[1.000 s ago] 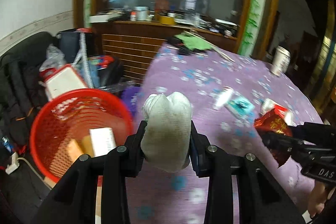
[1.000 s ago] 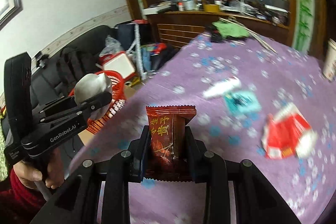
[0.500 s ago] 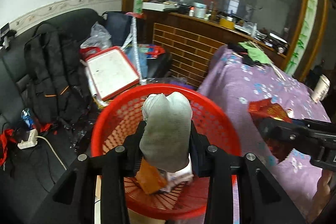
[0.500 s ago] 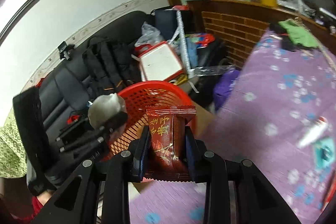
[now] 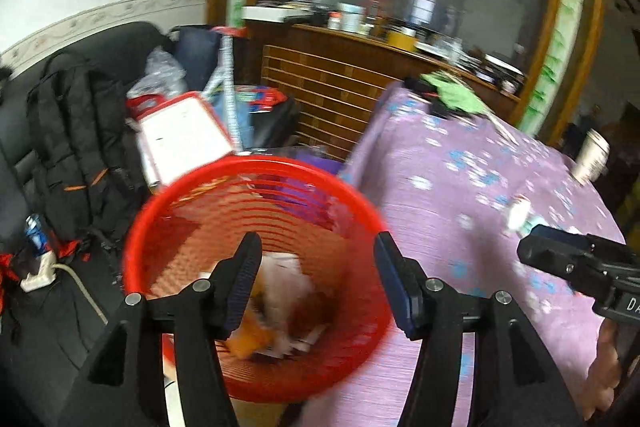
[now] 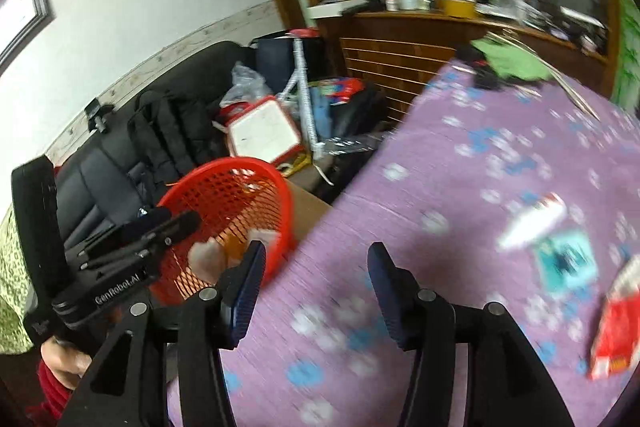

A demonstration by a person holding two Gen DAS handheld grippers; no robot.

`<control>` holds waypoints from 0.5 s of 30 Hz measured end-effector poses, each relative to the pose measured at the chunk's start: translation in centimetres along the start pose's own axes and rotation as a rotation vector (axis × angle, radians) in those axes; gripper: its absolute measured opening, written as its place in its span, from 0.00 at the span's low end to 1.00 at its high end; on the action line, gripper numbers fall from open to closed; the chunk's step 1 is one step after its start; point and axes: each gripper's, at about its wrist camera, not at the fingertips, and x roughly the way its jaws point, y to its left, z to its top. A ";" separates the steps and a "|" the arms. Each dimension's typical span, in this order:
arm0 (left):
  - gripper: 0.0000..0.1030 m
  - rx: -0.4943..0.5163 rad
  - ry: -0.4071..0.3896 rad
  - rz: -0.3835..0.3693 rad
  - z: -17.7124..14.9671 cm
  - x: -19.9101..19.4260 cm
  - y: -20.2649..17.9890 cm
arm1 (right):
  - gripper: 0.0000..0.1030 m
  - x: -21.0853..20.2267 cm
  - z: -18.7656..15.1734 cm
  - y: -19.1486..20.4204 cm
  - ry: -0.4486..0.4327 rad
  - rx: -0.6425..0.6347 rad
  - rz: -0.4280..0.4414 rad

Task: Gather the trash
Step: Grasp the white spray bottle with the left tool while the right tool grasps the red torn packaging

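A red mesh basket (image 5: pixel 168 211) stands beside the purple flowered table (image 5: pixel 472 195) and holds blurred white and orange trash (image 5: pixel 280 307). My left gripper (image 5: pixel 318 283) is open and empty right above the basket. My right gripper (image 6: pixel 314 291) is open and empty over the table's left edge, with the basket (image 6: pixel 228 187) to its left. On the table lie a red wrapper (image 6: pixel 618 331), a teal packet (image 6: pixel 568 259) and a white wrapper (image 6: pixel 532 219). The left gripper also shows in the right wrist view (image 6: pixel 160 227).
A black sofa with a black backpack (image 5: pixel 76 147), a white board (image 5: pixel 184 139) and bags lies behind the basket. A paper cup (image 5: pixel 592 157) stands at the table's far right. Green cloth (image 5: pixel 452 95) lies at the table's far end. A wooden counter stands behind.
Both grippers have opened. The white wad has left the left gripper and the red snack packet has left the right gripper. The right gripper has swung back toward the table.
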 end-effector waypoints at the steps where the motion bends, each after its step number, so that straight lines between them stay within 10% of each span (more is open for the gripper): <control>1: 0.55 0.019 0.003 -0.012 -0.1 0.0 -1.0 | 0.56 -0.9 -0.7 -1.0 -0.005 0.014 -0.002; 15: 0.58 0.301 0.099 -0.175 -4.2 0.8 -17.2 | 0.56 -14.0 -8.1 -17.1 -0.101 0.348 -0.191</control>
